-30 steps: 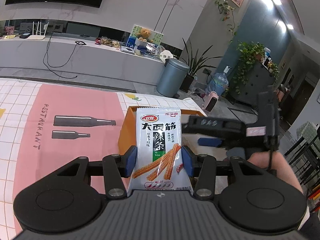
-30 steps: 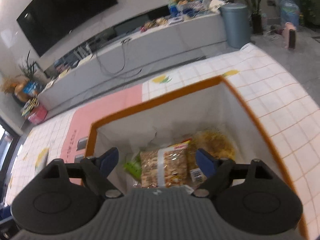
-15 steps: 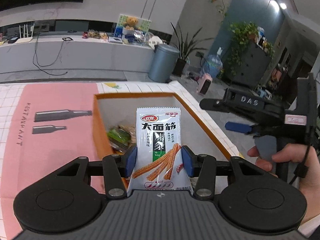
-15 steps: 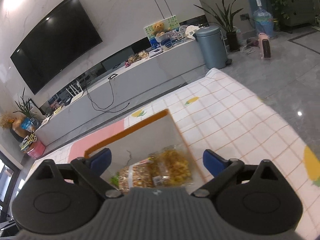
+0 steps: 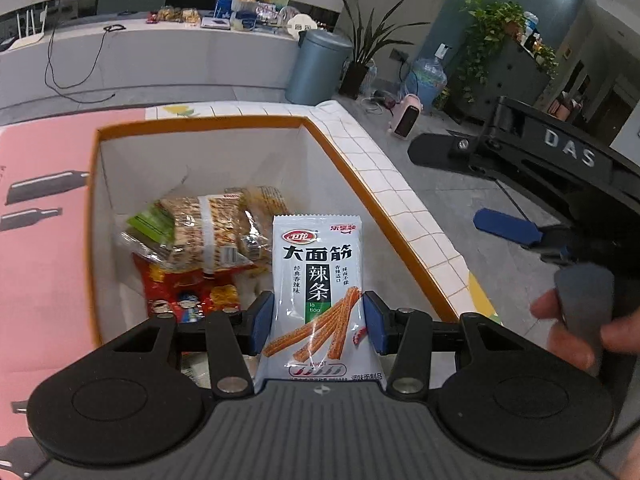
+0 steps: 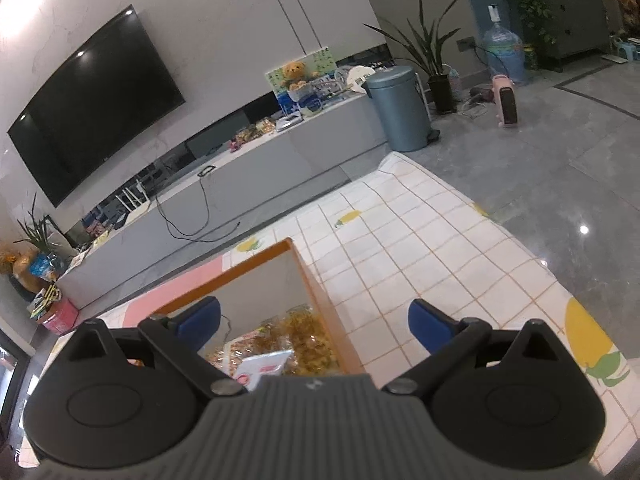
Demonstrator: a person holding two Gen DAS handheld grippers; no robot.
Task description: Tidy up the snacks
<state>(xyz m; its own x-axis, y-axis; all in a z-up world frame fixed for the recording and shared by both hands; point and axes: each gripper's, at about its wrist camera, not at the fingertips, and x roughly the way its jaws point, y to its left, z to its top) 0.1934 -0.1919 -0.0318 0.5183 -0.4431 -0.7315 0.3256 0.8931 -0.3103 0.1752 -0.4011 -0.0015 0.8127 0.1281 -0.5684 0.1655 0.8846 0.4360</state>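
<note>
My left gripper is shut on a white spicy-strip snack packet, held upright above the near end of an orange-rimmed white box. Several snack bags lie on the box floor, among them a clear cracker pack and a red bag. My right gripper stands open and empty above the box's right rim, with yellow snacks showing below it. In the left wrist view the right gripper hangs to the right of the box, beyond the table edge, with fingers of a hand on its handle.
The box sits on a table with a checked cloth and a pink mat. Beyond the table are grey floor, a blue-grey bin, a long low cabinet, a wall television and potted plants.
My left gripper carried the packet from before the box to above its inside. My right gripper widened, drew back out of the box and swung to its right side.
</note>
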